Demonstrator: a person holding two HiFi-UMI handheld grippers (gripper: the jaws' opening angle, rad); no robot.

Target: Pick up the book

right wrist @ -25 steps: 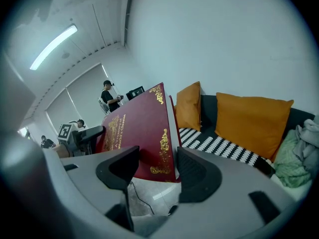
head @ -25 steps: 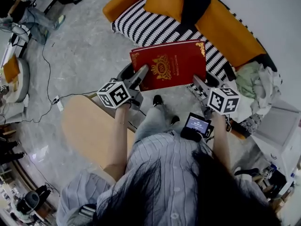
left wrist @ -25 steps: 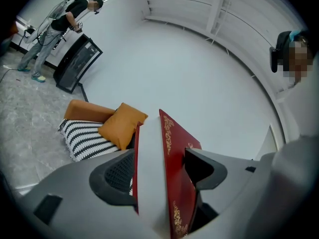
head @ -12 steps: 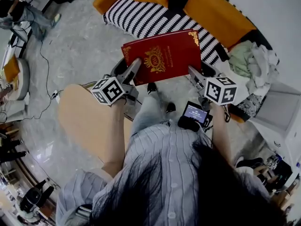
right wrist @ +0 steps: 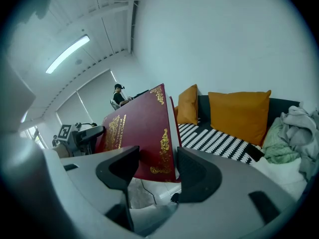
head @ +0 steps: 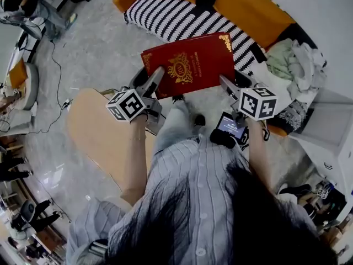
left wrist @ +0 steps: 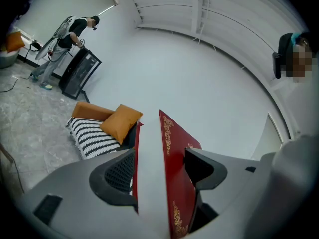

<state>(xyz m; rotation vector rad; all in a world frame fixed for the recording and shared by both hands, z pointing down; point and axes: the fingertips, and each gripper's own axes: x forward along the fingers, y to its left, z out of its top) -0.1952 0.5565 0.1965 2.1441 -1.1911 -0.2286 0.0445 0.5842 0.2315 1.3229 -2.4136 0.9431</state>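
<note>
Red book [head: 190, 65] held up: left gripper [head: 156, 77] clamps its 8 o'clock corner, right gripper [head: 225, 83] clamps 4 o'clock. Striped sofa [head: 165, 21] at 12.

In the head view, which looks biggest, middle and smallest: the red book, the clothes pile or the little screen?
1. book
2. clothes pile, though it lies farther from the camera, so really it may be bigger
3. screen
</note>
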